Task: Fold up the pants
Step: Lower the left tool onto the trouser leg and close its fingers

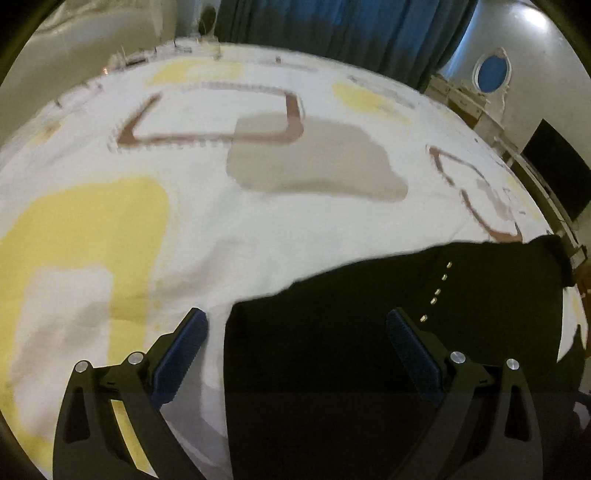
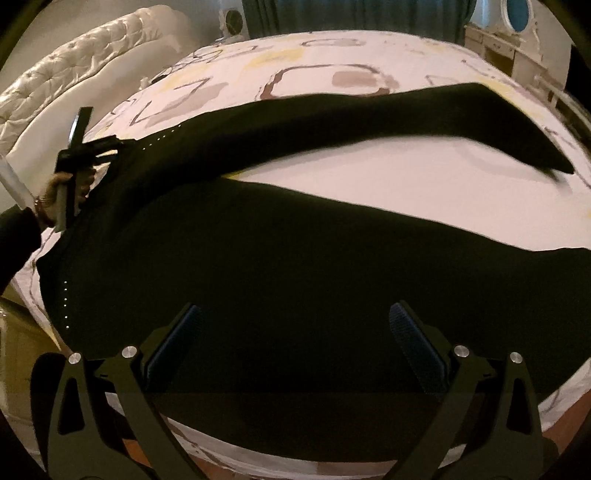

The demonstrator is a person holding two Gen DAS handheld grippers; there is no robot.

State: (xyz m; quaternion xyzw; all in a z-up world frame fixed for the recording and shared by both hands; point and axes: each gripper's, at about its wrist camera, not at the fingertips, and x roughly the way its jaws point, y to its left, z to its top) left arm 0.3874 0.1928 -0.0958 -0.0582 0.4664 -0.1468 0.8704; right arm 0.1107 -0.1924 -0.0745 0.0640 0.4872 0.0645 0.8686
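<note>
Both grippers, left (image 1: 295, 328) and right (image 2: 295, 325), gape over black pants (image 2: 277, 258) on a patterned bedspread (image 1: 184, 221) before blue curtains (image 1: 351, 33).

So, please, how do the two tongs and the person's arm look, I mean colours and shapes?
Both tongs, left tongs and right tongs, have black skeletal fingers with cut-out slots, round silver screws and ribbed blue pads. The left hand wears a dark sleeve and a wrist bracelet; no cables show.

Bed (image 1: 207, 229) under white cover with yellow, grey and brown shapes; tufted cream headboard (image 2: 74, 70) at left. Teal curtain (image 1: 343, 33) behind. White dresser (image 1: 476, 107) with oval mirror (image 1: 493, 72) at right, dark screen (image 1: 557, 166) beside it.
</note>
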